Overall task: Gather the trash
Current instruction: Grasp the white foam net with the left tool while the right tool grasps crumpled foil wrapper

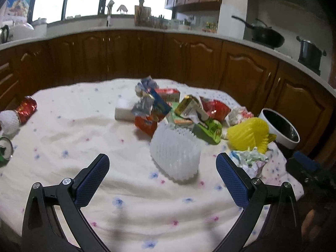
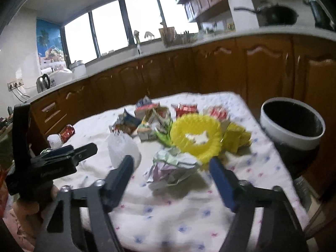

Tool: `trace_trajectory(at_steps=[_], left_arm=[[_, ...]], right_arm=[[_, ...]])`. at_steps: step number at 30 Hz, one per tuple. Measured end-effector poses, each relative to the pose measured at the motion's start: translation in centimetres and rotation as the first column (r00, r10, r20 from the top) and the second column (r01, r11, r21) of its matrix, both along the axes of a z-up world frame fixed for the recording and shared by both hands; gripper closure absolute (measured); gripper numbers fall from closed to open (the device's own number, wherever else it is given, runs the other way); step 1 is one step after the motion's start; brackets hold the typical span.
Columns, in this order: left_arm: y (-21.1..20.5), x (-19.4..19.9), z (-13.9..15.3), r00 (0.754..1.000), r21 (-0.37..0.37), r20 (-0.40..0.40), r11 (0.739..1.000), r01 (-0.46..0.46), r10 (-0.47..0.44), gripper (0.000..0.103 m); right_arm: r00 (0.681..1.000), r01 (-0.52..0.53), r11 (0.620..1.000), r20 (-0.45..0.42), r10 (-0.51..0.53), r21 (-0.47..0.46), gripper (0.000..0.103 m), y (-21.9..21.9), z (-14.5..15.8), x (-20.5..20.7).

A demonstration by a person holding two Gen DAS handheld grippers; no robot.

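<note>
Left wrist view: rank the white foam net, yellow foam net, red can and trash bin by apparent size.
1. white foam net, though nearest the camera
2. yellow foam net and trash bin, too alike to rank
3. red can

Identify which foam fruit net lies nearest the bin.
The yellow foam net, beside the white bin; the white foam nets and sit farther left.

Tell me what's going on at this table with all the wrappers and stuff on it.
A person holding a gripper in each hand is clearing trash off a table with a flowered cloth. Both sets of jaws are open and hold nothing. The left gripper faces a white foam net sleeve; the right gripper is lined up on a crumpled paper wad, with a yellow foam net just behind it. A pile of wrappers and cartons is still on the table, and a white bin stands off its right edge.
</note>
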State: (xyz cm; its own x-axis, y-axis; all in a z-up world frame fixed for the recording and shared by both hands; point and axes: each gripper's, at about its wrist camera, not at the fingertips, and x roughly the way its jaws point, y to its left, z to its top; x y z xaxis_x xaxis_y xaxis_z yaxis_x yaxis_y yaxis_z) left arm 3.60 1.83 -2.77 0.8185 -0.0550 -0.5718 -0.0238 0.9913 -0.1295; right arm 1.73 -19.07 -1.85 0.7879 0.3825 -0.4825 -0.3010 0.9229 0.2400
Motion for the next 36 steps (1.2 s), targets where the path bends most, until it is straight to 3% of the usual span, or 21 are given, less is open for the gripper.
trace_trajectory(at_steps=[6,11,14,16,18,19,30,36], left_arm=[[0.1,2.5,-0.8,0.996,-0.045,-0.074,0.998,0.038,-0.041,0.007],[-0.4,4.8,-1.9,0.99,-0.039,-0.126,0.997,0.065,-0.07,0.014],[-0.9,6.0,-3.0,0.983,-0.038,-0.158,0.995,0.09,-0.095,0.038],[-1.2,6.3,-3.4,0.979,-0.041,-0.166,0.993,0.114,-0.12,0.062],[-1.5,6.1,-3.3,0.979,-0.032,-0.156,0.991,0.13,-0.134,0.077],[-1.6,6.0,-3.2,0.979,-0.032,-0.152,0.99,0.136,-0.139,0.083],[-1.2,3.9,1.6,0.986,-0.071,-0.034,0.984,0.161,-0.163,0.084],[-2.6,3.9,3.9,0.978,-0.086,0.011,0.975,0.207,-0.207,0.084]], right_arm=[[0.999,-0.024,1.0,-0.049,0.023,-0.006,0.037,0.8,-0.8,1.9],[0.993,-0.014,0.999,-0.116,0.009,-0.045,0.04,1.6,-2.3,4.0],[0.982,-0.029,0.999,-0.187,0.023,-0.028,0.058,1.6,-3.9,5.2],[0.981,-0.047,0.999,-0.191,0.047,0.004,0.082,1.3,-4.2,5.1],[0.982,-0.055,0.998,-0.182,0.054,-0.004,0.084,1.4,-3.9,4.8],[0.982,-0.062,0.998,-0.178,0.06,-0.005,0.092,1.4,-3.8,4.6],[0.983,-0.147,0.985,-0.101,0.155,0.088,0.095,0.6,-0.1,2.0],[0.993,-0.109,0.988,-0.034,0.113,0.106,0.095,-1.2,2.3,1.4]])
